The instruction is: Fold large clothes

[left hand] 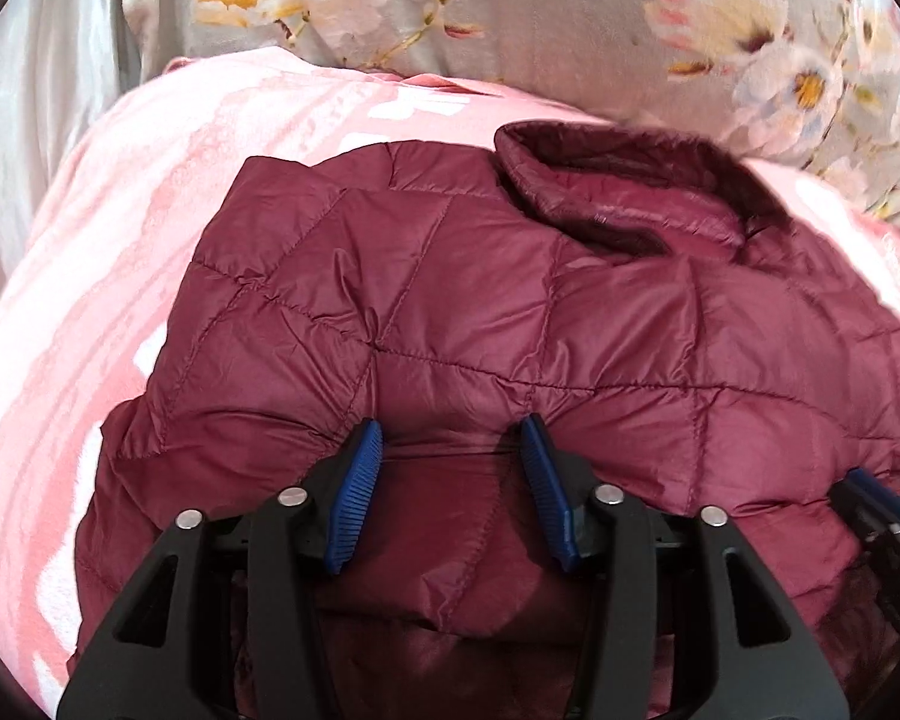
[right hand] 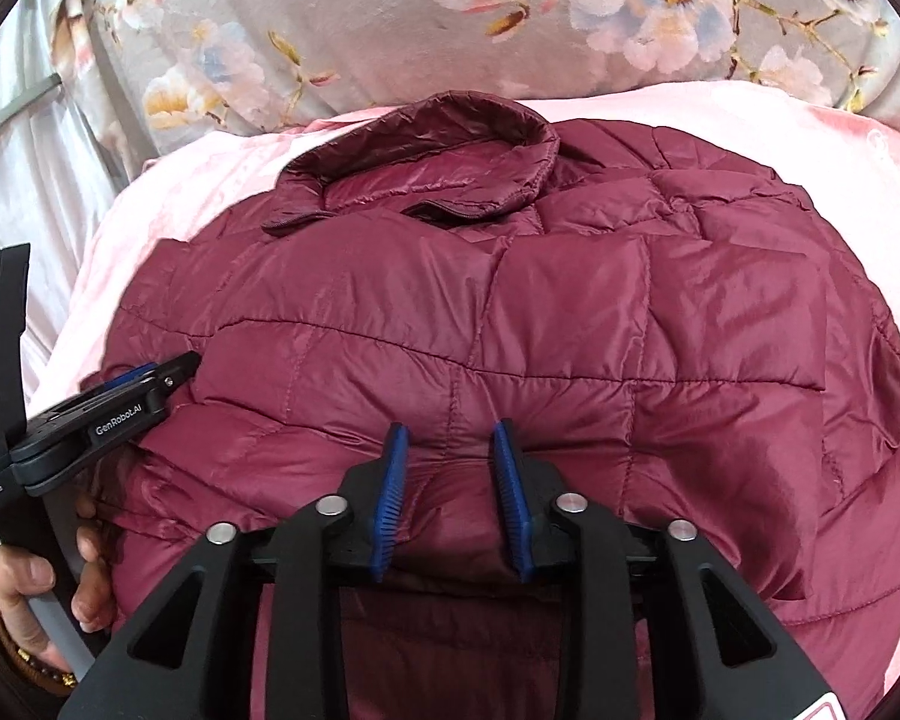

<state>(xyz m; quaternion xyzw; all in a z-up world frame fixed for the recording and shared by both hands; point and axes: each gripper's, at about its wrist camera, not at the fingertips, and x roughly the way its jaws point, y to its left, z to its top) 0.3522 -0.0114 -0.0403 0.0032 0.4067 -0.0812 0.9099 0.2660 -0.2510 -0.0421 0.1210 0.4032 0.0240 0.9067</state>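
Here, a maroon quilted jacket [left hand: 480,312] — puffy, folded, collar up.

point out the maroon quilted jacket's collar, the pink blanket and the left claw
maroon quilted jacket's collar [right hand: 426,138], right wrist view, on its folded-over rim
pink fleecy blanket [left hand: 120,228], left wrist view, bare patch left of the jacket
left claw [left hand: 453,438], left wrist view, midway between its blue fingertips
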